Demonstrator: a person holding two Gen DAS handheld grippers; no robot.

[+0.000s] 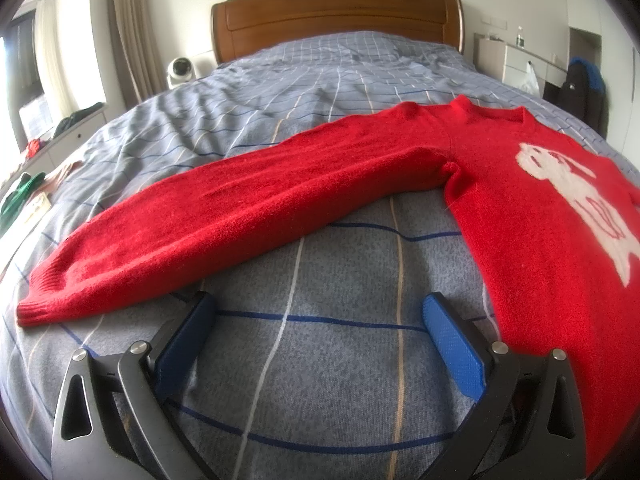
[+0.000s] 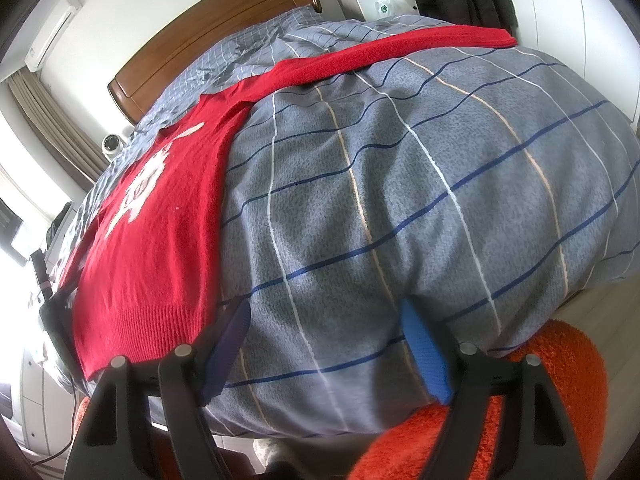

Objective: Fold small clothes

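Observation:
A small red sweater (image 1: 520,184) with a white figure on its chest lies flat, face up, on the blue-grey checked bedspread (image 1: 320,360). One sleeve (image 1: 208,216) stretches out to the left, its ribbed cuff at the far left. My left gripper (image 1: 320,312) hovers open over bare bedspread, between that sleeve and the sweater's body, holding nothing. In the right wrist view the sweater (image 2: 160,248) lies to the left, its other sleeve (image 2: 400,50) reaching toward the far right. My right gripper (image 2: 326,320) stands open just right of the ribbed hem (image 2: 160,320), with only bedspread between its fingers.
A wooden headboard (image 1: 340,12) closes the far end of the bed. Green clothes (image 1: 20,196) lie at the bed's left edge. A white cabinet (image 1: 516,60) and dark jackets (image 1: 580,92) stand at the right. An orange rug (image 2: 540,400) lies below the bed's near edge.

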